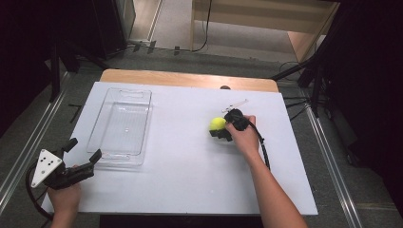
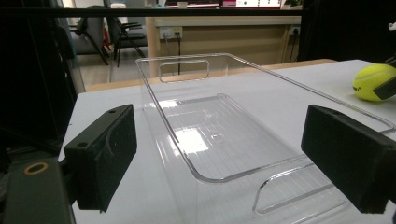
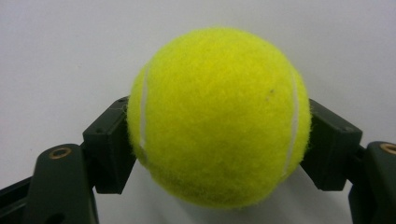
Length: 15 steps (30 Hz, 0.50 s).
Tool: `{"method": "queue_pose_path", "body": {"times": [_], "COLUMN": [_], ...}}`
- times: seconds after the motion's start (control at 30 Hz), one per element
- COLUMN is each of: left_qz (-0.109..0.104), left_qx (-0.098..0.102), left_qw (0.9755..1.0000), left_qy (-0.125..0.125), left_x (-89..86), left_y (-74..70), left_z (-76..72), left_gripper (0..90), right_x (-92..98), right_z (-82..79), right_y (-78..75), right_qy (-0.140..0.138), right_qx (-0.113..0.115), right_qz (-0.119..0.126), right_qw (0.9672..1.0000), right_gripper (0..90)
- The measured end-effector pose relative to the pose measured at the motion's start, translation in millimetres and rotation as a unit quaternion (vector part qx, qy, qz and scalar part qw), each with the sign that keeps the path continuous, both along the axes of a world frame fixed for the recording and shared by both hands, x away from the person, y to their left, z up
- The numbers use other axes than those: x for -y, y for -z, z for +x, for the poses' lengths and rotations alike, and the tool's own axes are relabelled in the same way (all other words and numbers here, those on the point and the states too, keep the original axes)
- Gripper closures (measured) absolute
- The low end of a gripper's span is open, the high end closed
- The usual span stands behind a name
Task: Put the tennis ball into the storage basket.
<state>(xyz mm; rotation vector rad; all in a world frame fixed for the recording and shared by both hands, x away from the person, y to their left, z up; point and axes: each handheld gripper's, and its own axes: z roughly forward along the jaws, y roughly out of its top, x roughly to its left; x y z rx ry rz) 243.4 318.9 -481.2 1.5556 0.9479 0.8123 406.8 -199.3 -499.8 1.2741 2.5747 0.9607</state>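
R claw point(image 1: 219, 129) was clamped on the tennis ball point(image 3: 218, 116), jaws touching both sides. L claw point(image 1: 84, 153) was spread wide w/ the clear tray point(image 2: 219, 135) just ahead.

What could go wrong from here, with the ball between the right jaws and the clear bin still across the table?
The tennis ball is round and fuzzy, and the right gripper holds it only at its two sides, so it may slip out in a quick lift and roll off the white table.

The clear bin looks light; the open left gripper sits right at its near corner, so a nudge could shift it before the drop.
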Motion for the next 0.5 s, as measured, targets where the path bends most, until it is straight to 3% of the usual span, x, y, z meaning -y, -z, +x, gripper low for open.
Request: {"method": "queue_pose_path", "body": {"times": [0.5], "left_qz": [0.002], "left_qx": [0.000], "left_qw": [1.0000], "left_qy": [0.001], "left_x": [0.1], "left_y": [0.0], "left_z": [0.1], "left_gripper": [11.0], "right_x": [-0.8], "right_z": [-2.2], "right_y": [-6.7], "right_qy": [-0.007], "right_qx": [0.008], "right_qz": [-0.005], "right_qw": [0.9999], "right_gripper": [22.9]}}
